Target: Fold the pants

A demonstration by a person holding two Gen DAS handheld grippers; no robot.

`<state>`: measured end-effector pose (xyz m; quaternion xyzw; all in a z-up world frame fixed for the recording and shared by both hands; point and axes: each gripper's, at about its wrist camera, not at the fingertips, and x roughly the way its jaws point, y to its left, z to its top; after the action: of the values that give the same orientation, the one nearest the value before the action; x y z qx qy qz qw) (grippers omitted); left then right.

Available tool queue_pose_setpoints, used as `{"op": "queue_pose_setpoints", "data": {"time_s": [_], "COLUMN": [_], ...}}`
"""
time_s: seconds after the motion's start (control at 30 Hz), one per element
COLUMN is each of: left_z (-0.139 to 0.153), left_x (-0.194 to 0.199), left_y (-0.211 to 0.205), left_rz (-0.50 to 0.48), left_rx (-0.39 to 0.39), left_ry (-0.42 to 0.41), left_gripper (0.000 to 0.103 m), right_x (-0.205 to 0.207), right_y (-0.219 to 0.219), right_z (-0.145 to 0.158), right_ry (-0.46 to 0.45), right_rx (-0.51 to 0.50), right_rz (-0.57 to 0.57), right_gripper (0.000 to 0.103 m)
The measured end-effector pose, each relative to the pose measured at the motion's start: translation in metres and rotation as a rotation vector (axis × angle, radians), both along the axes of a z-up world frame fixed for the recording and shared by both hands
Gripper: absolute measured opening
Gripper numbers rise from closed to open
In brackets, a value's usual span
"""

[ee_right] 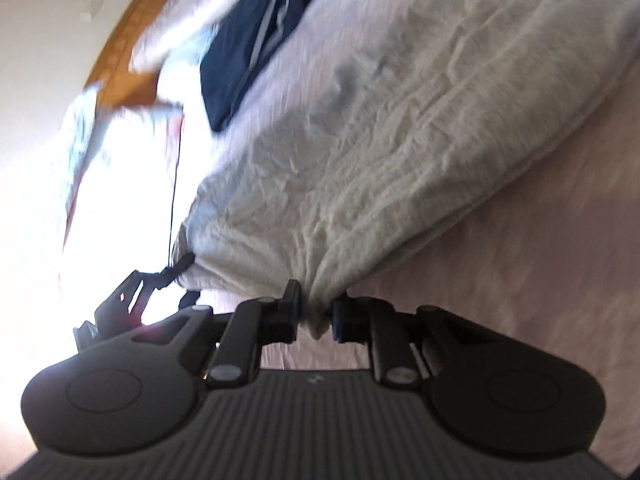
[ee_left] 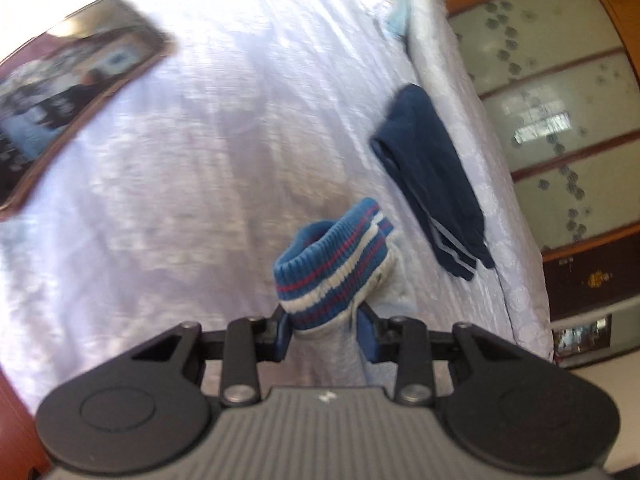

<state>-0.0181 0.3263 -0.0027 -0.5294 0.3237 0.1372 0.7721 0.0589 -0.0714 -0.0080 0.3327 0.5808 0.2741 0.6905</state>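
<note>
My left gripper [ee_left: 326, 330] is shut on the grey pants at their ribbed cuff [ee_left: 334, 264], which is blue with red and white stripes and stands up above the bed. My right gripper [ee_right: 316, 314] is shut on the grey pants [ee_right: 380, 128], pinching a bunched edge; the wrinkled grey fabric spreads out ahead of it, lifted off the bed. The left gripper [ee_right: 132, 296] also shows in the right wrist view, at the cloth's left corner.
A folded dark navy garment with grey stripes [ee_left: 430, 180] lies near the bed's right edge; it also shows in the right wrist view [ee_right: 256, 36]. The bed sheet [ee_left: 200, 160] is pale lilac. A framed picture [ee_left: 68, 92] lies at left. A wooden glass-door cabinet [ee_left: 560, 120] stands beside the bed.
</note>
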Motion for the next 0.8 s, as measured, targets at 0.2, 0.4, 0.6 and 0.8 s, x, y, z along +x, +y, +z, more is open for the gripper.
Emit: {"op": "queue_pose_setpoints", "data": {"time_s": [0.2,0.4,0.6,0.8], "left_z": [-0.018,-0.006,0.022,0.070], "left_x": [-0.006,-0.017,-0.061,-0.046], "left_y": [-0.003,-0.010,-0.045,-0.111], "left_rz": [0.029,0.042,-0.015,-0.231], "left_rx": [0.039,0.029,0.147,0.386], "left_ry": [0.005,0.042,0.031,-0.049], "left_gripper": [0.034,0.052,0.052,0.056], "right_x": [0.000,-0.012,-0.024,-0.028], "right_y": [-0.001,-0.072,-0.207,-0.334], "right_z": [-0.039,-0.023,-0.010,-0.004], "right_ry": [0.121,0.089,-0.055,-0.145], "right_rx": [0.073,0.099,0.047,-0.075], "right_rz": [-0.026,-0.119,-0.414,-0.783], "right_gripper": [0.025,0.043,0.043,0.043]}}
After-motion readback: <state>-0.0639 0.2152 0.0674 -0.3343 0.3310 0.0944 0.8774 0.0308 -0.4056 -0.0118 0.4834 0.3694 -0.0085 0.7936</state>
